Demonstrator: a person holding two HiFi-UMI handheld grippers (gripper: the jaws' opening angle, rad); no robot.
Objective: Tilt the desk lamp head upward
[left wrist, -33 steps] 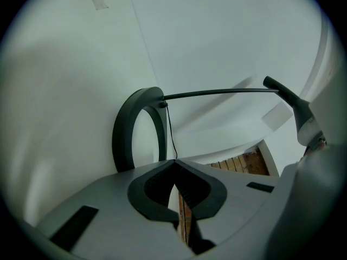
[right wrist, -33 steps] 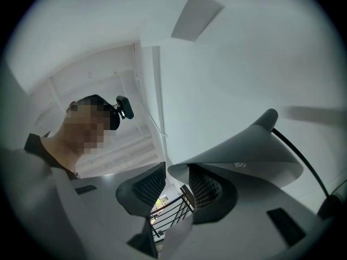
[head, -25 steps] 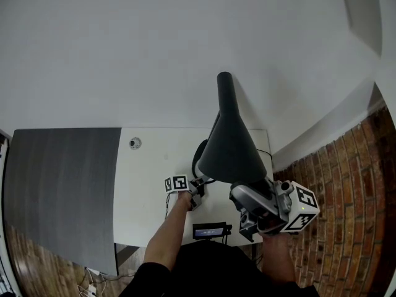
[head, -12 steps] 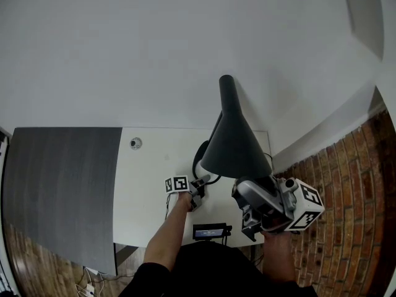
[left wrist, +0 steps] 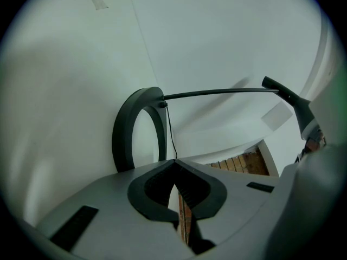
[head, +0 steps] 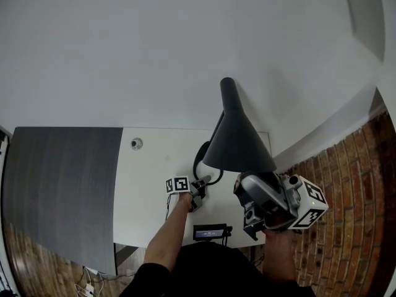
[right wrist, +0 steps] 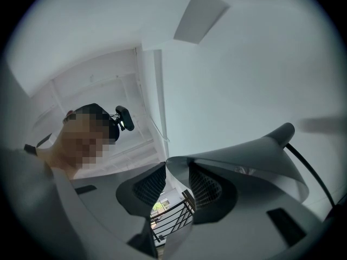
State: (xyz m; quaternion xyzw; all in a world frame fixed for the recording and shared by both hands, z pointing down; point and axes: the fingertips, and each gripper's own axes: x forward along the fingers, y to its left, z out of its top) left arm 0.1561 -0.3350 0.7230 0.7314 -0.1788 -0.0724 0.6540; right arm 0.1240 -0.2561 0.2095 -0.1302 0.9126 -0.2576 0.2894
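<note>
Left gripper [left wrist: 174,162] sat shut near lamp base [left wrist: 126,134], right gripper [right wrist: 166,161] held closed jaws against lamp head [head: 238,142] rim at 5 o'clock.

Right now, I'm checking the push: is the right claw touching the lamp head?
Cannot tell. In the right gripper view the lamp head overlaps the shut right claw, and no view shows contact or a gap.

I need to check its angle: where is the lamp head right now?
Head view, right of centre: the lamp head stands over the white desk, its lower rim at the right gripper.
</note>
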